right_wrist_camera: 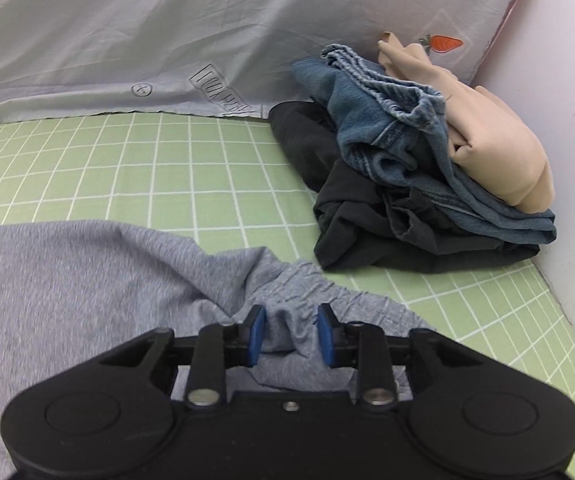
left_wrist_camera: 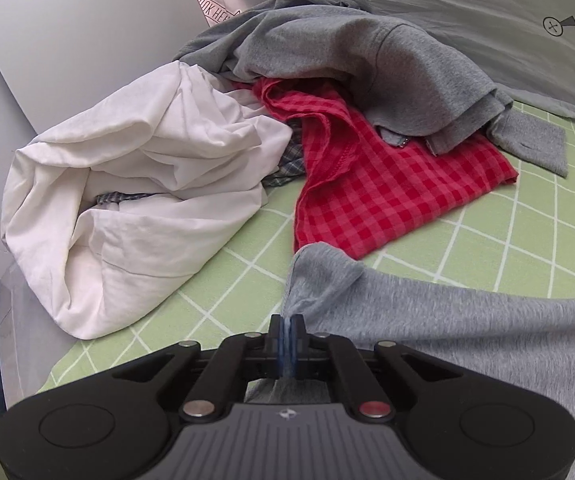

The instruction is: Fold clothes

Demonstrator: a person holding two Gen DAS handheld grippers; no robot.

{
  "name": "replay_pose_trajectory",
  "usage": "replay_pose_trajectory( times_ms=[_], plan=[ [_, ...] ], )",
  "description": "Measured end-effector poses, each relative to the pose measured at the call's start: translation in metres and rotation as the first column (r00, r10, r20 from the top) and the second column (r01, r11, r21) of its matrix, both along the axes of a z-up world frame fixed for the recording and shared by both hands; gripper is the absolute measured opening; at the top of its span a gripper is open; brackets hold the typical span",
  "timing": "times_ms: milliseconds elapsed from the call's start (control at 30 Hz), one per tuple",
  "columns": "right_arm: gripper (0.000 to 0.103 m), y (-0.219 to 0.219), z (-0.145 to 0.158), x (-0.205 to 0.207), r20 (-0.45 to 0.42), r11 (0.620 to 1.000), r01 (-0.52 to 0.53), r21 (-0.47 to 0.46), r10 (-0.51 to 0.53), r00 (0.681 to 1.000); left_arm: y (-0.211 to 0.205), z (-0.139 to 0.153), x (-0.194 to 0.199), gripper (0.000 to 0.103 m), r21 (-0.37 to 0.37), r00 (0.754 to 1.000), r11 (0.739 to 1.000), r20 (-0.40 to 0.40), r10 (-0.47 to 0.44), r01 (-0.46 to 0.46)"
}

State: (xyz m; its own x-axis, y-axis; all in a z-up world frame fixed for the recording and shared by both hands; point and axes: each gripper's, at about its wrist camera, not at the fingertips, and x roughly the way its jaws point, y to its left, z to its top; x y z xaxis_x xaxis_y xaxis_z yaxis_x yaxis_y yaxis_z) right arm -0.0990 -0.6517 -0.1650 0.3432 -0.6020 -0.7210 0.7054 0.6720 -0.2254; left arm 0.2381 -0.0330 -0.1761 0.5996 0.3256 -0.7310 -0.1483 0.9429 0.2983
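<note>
My left tongs [left_wrist_camera: 287, 322] are clamped on a pinch of the grey garment [left_wrist_camera: 467, 344] lying on the green checked bed sheet [left_wrist_camera: 527, 216]. My right tongs [right_wrist_camera: 292, 322] stand apart astride its gathered waistband [right_wrist_camera: 319, 288], pads not pressing. I read "LOOK HE" on the grey bedding [left_wrist_camera: 223, 10]; a carrot patch [right_wrist_camera: 443, 43] marks the pillow.

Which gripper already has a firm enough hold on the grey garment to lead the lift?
Left. The left gripper is pinched shut on the grey garment; the right gripper only straddles its bunched waistband, jaws apart.
</note>
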Motion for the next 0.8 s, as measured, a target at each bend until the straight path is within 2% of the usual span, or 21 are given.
replay_pose_trajectory(
  times_ms=[100,200,333,433,567,633,667,700,733,767,800],
  plan=[
    [0.03,0.017,-0.001,0.006,-0.01,0.998,-0.068,0.014,0.068,0.998,0.016,0.0,-0.002,0.005,-0.009,0.999,0.999,0.001,0.05,-0.05],
    [0.036,0.028,0.012,0.014,0.014,0.993,-0.111,-0.05,0.112,0.994,0.029,0.001,-0.005,0.005,-0.034,0.996,0.995,0.009,0.091,-0.091],
    [0.043,0.016,0.027,0.028,0.017,0.989,-0.106,-0.102,0.108,0.994,0.03,-0.001,-0.006,0.005,-0.016,0.997,0.997,0.009,0.077,-0.076],
    [0.048,-0.006,0.017,0.038,-0.062,0.996,-0.076,-0.046,0.073,0.995,0.025,-0.003,-0.007,0.005,0.021,0.998,0.998,0.012,0.057,-0.057],
    [0.057,-0.027,0.003,0.033,-0.088,0.997,0.002,0.074,0.005,0.996,0.025,-0.004,-0.009,0.005,0.02,0.998,0.998,0.019,0.053,-0.054],
    [0.054,-0.035,-0.002,0.028,-0.055,0.99,0.032,0.135,-0.025,0.998,0.027,-0.004,-0.009,0.005,0.016,0.998,0.999,0.021,0.052,-0.052],
    [0.038,-0.038,-0.004,0.026,-0.039,0.985,0.046,0.165,-0.04,0.998,0.026,-0.004,-0.009,0.005,0.018,0.999,0.999,0.02,0.05,-0.05],
    [0.029,-0.04,-0.003,0.025,-0.016,0.982,0.045,0.186,-0.043,0.999,0.025,-0.004,-0.009,0.005,0.024,0.999,0.999,0.018,0.045,-0.046],
    [0.024,-0.04,-0.002,0.027,-0.004,0.982,0.046,0.182,-0.046,0.999,0.024,-0.004,-0.008,0.005,0.036,0.999,0.999,0.014,0.04,-0.04],
    [0.012,-0.039,0.001,0.029,0.003,0.986,0.04,0.161,-0.041,0.999,0.023,-0.004,-0.007,0.004,0.048,0.999,0.998,0.01,0.038,-0.038],
    [0.012,-0.039,0.004,0.032,0.01,0.99,0.035,0.139,-0.036,0.999,0.024,-0.005,-0.006,0.003,0.055,0.999,0.997,0.011,0.044,-0.045]
  ],
)
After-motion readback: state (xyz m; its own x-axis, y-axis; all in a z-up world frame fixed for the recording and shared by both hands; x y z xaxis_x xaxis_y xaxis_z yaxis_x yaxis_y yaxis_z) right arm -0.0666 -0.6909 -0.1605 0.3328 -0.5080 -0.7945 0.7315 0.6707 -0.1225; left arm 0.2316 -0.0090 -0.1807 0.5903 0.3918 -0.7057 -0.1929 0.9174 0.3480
